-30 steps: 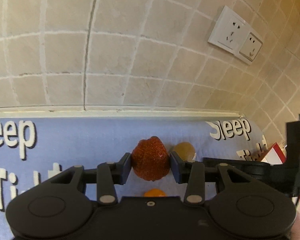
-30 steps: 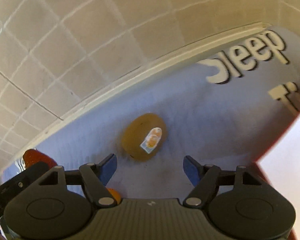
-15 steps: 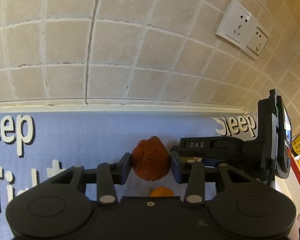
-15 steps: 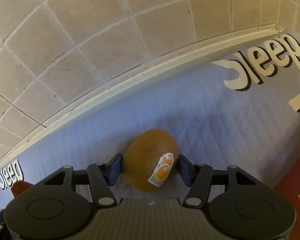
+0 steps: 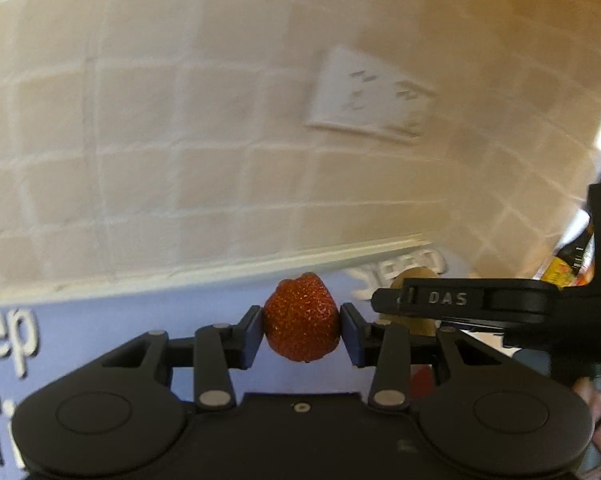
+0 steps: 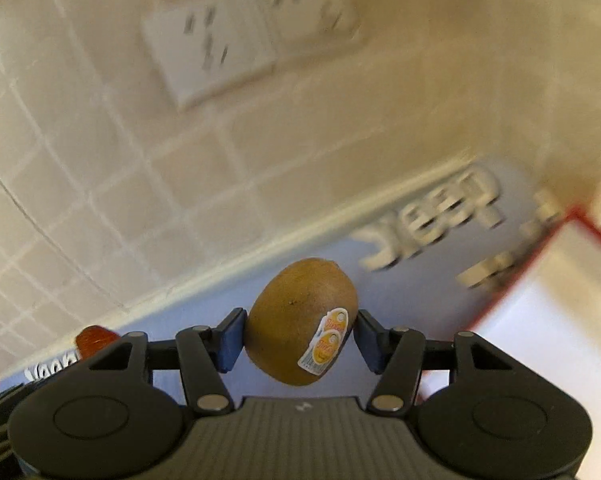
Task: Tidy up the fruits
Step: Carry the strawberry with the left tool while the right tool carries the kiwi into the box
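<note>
My left gripper [image 5: 302, 330] is shut on a red strawberry [image 5: 301, 316] and holds it above the blue mat [image 5: 140, 312]. My right gripper [image 6: 298, 338] is shut on a brown kiwi [image 6: 296, 316] with an oval sticker, lifted off the mat [image 6: 400, 292]. In the left wrist view the right gripper's black body [image 5: 480, 304] reaches in from the right, with the kiwi [image 5: 414, 276] partly hidden behind it. The strawberry [image 6: 94, 338] shows at the lower left of the right wrist view.
A beige tiled wall [image 5: 180, 140] with a white double socket [image 5: 370, 98] stands behind the mat. A white tray with a red rim [image 6: 548, 300] lies to the right. Colourful packets [image 5: 568, 264] sit at the far right.
My right gripper has shut on the kiwi and lifted it off the mat. Both grippers have risen and swung toward the right; the views are motion-blurred.
</note>
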A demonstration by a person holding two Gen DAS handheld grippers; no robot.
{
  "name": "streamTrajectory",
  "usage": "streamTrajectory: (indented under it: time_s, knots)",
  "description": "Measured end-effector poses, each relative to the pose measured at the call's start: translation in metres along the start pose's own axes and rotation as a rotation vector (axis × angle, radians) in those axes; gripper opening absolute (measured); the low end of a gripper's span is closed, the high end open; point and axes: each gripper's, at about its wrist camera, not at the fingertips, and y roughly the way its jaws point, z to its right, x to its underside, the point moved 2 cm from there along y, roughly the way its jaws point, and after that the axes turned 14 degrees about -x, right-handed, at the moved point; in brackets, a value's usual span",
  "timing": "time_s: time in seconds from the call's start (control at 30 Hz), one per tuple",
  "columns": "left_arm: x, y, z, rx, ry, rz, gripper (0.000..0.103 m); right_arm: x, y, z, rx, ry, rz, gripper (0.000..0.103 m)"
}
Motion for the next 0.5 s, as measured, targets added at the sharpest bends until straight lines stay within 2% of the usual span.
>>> streamTrajectory:
  time_s: [0.27,0.5]
  knots:
    - [-0.013,-0.021,0.087,0.167,0.122,0.057,0.050,-0.006,-0.102,0.044,0.109,0.038,0.151,0.060]
    - [-0.003,-0.016,0.171,0.336,0.243,0.045,0.050,0.008,-0.166,0.112,0.239,0.147,0.204,0.060]
